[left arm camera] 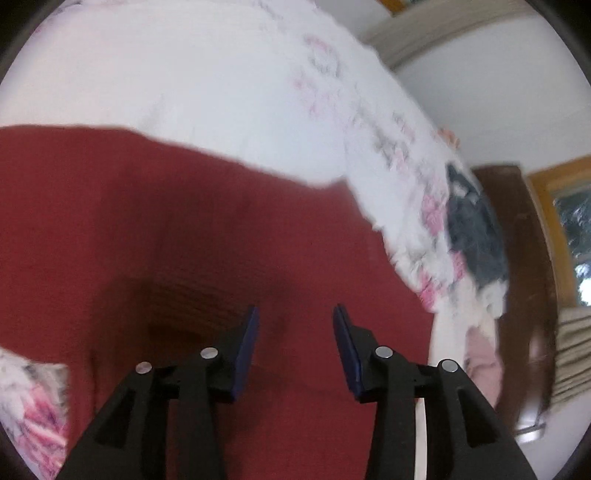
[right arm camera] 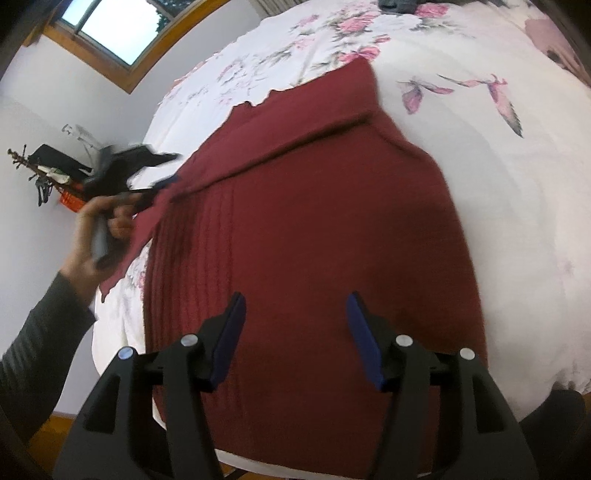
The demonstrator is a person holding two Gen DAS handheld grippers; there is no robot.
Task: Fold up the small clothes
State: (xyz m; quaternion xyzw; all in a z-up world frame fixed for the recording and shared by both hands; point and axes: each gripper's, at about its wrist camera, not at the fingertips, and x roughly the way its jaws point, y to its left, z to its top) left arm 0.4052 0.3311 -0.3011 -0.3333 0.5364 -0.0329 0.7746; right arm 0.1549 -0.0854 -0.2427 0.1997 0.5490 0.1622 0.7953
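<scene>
Dark red ribbed knit garment [right arm camera: 314, 236] lies spread on a bed with a white quilted bedspread printed with pink flowers and butterflies [right arm camera: 498, 192]; it covers most of the near part of the bed, and one edge is folded over in a diagonal band across its far part. Right gripper [right arm camera: 295, 332], black with blue pads, hovers over the near hem of the garment, jaws spread apart, nothing between them. Left gripper [left arm camera: 295, 339] likewise has its blue pads parted with only red fabric seen beyond them; blurred view, contact with the cloth cannot be told. In the right wrist view the left gripper [right arm camera: 162, 186] shows at the garment's left edge, held by a hand [right arm camera: 88, 236] in a dark grey ribbed sleeve [right arm camera: 33, 332], tips at the cloth edge, which looks lifted there; blur hides whether it is pinched. A dark blue-grey cloth [left arm camera: 472, 229] lies at the far edge of the bed. Wood-framed window [right arm camera: 110, 33] in white wall behind.
</scene>
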